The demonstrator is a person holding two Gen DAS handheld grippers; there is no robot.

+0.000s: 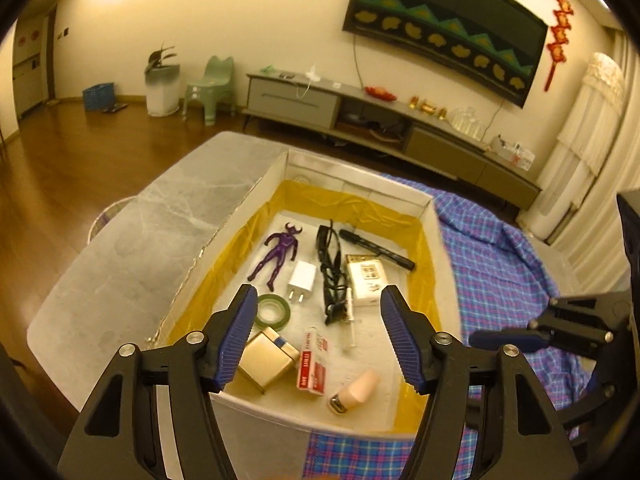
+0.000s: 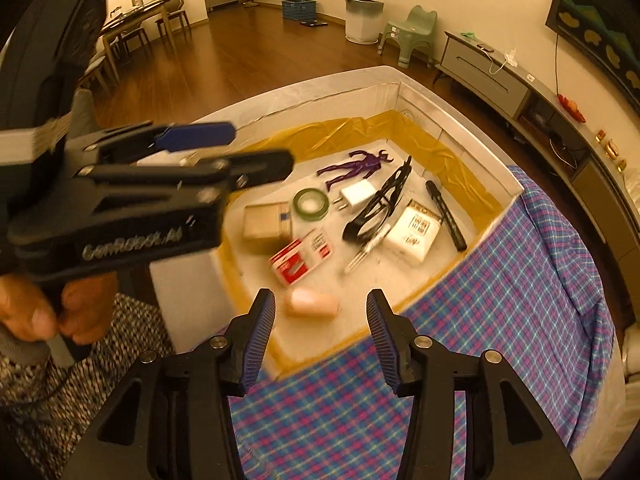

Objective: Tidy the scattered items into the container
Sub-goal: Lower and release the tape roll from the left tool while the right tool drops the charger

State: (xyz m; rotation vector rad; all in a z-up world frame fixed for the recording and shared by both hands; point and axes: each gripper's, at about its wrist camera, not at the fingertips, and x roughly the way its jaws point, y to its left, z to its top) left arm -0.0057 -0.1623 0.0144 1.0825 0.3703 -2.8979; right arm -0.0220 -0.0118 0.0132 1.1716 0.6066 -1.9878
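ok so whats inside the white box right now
Lying in the white box: purple figure, white charger plug, green tape roll, black glasses, black marker, syringe, white packet, gold box, red-white carton, pink bottle. Anything beneath them is hidden.

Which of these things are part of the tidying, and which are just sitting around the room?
Part of the job: white box; in it purple figure, charger, tape roll, marker, sunglasses.
Just lying about: green chair, blue basket, checked cloth.

home living room, wall tv, media console, dining table
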